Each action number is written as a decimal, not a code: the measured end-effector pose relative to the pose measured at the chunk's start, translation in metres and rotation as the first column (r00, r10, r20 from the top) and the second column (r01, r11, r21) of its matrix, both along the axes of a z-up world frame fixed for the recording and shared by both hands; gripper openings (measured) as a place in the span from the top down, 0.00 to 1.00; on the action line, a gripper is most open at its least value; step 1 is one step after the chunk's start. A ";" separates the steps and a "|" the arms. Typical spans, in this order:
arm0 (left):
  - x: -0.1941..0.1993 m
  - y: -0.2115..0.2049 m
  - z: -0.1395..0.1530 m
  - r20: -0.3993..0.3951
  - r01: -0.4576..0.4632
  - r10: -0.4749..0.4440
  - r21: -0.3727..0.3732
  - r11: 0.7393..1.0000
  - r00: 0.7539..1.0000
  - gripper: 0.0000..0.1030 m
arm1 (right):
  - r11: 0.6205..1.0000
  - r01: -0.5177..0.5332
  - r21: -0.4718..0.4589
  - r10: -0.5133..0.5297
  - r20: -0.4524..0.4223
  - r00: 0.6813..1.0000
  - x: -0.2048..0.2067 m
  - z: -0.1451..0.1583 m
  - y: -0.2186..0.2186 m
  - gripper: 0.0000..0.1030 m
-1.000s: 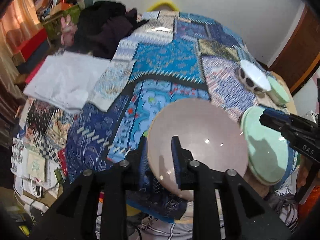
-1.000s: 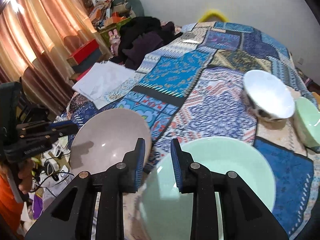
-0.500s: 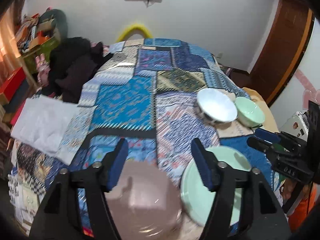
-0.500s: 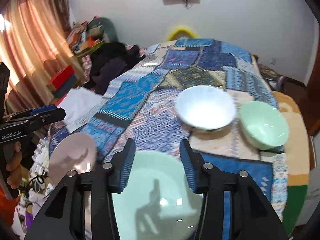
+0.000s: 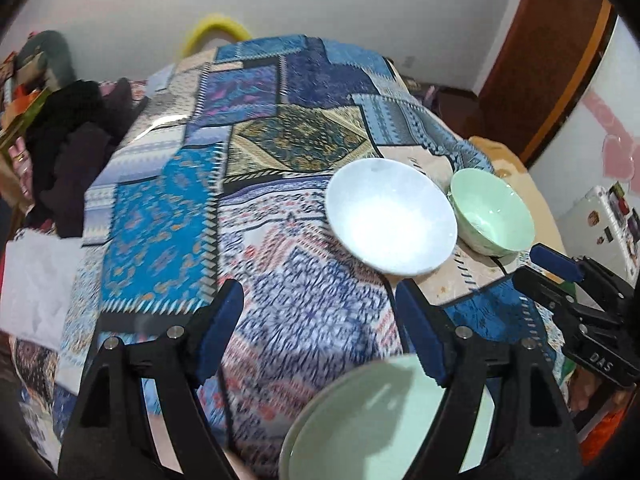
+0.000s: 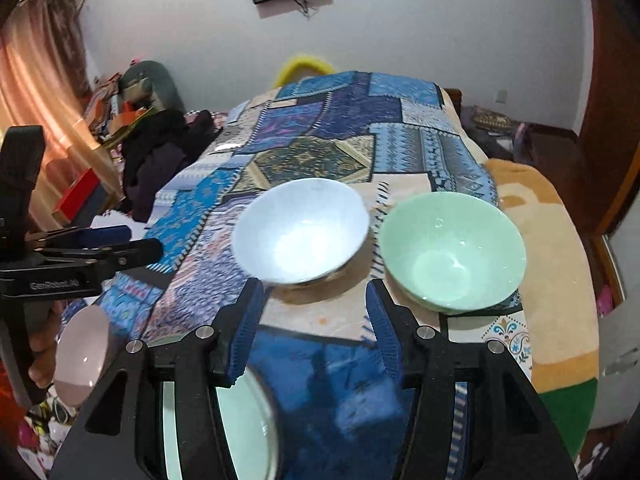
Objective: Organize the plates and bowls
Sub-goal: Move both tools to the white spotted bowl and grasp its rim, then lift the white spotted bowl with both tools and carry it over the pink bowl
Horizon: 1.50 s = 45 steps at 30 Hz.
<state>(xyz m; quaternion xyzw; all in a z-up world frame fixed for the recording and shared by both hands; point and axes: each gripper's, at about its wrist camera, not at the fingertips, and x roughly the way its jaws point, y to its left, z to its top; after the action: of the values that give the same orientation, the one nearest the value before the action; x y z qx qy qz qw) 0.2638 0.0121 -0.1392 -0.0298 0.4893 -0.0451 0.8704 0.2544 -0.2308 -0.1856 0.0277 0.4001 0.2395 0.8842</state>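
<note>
A white bowl (image 5: pixel 390 216) and a green bowl (image 5: pixel 492 212) stand side by side on the patchwork cloth, ahead of both grippers. They also show in the right wrist view: white bowl (image 6: pixel 302 230), green bowl (image 6: pixel 452 248). A green plate (image 5: pixel 376 420) lies at the near edge under my left gripper (image 5: pixel 320 332), which is open and empty. My right gripper (image 6: pixel 312 328) is open and empty, above the green plate (image 6: pixel 240 420). A pink plate (image 6: pixel 82 356) lies at the near left.
The patchwork cloth (image 5: pixel 280 120) covers a bed. Dark clothes (image 5: pixel 68 136) and white paper (image 5: pixel 32 284) lie at the left. A wooden door (image 5: pixel 552 60) stands at the right. The other gripper (image 5: pixel 580 316) shows at the right edge.
Both grippers have opened, let go of the pink and green plates, and moved forward and up toward the two bowls.
</note>
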 end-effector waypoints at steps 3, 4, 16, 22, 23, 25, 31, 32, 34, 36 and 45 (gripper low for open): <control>0.026 -0.010 -0.015 -0.024 0.008 -0.008 0.002 1.000 1.000 0.24 | 1.000 0.009 0.009 -0.009 -0.022 1.000 0.013 -0.009 -0.001 0.52; 0.036 -0.013 -0.021 -0.030 0.007 -0.007 0.008 1.000 1.000 0.24 | 1.000 0.011 0.010 -0.011 -0.026 1.000 0.016 -0.011 -0.001 0.52; 0.105 -0.016 -0.081 -0.158 0.013 -0.011 0.014 1.000 0.987 0.66 | 0.999 -0.015 0.033 0.018 -0.084 0.996 0.042 -0.035 0.009 0.52; 0.112 -0.026 -0.097 -0.210 0.074 -0.077 -0.019 0.997 0.975 0.85 | 0.999 -0.017 0.041 0.021 -0.103 0.994 0.044 -0.042 0.013 0.52; 0.111 -0.027 -0.095 -0.206 0.077 -0.079 -0.016 0.997 0.975 0.86 | 0.999 -0.016 0.041 0.020 -0.107 0.994 0.045 -0.044 0.013 0.52; 0.109 -0.027 -0.095 -0.227 0.081 -0.084 -0.024 0.996 0.970 0.86 | 0.999 -0.020 0.041 0.024 -0.115 0.993 0.044 -0.045 0.014 0.52; 0.091 -0.019 -0.092 -0.262 0.085 -0.098 -0.062 0.995 0.960 0.84 | 0.999 -0.029 0.036 0.033 -0.118 0.992 0.045 -0.044 0.019 0.52; 0.087 -0.016 -0.092 -0.266 0.087 -0.101 -0.062 0.994 0.959 0.83 | 0.999 -0.031 0.038 0.035 -0.119 0.992 0.045 -0.045 0.020 0.52; 0.079 -0.010 -0.090 -0.271 0.090 -0.105 -0.068 0.994 0.957 0.83 | 0.999 -0.036 0.036 0.041 -0.125 0.991 0.047 -0.046 0.023 0.52; 0.072 -0.004 -0.087 -0.277 0.090 -0.107 -0.075 0.993 0.955 0.83 | 0.998 -0.044 0.037 0.049 -0.134 0.990 0.051 -0.048 0.027 0.52; 0.052 0.002 -0.080 -0.239 0.129 -0.130 -0.020 0.992 0.962 0.82 | 0.996 -0.081 0.042 0.087 -0.181 0.980 0.071 -0.062 0.051 0.68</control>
<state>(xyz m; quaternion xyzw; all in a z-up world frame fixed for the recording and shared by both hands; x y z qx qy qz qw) 0.3162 0.0142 -0.2194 -0.0048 0.5917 -0.0988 0.8000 0.3251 -0.1798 -0.2478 0.0476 0.4764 0.2799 0.8321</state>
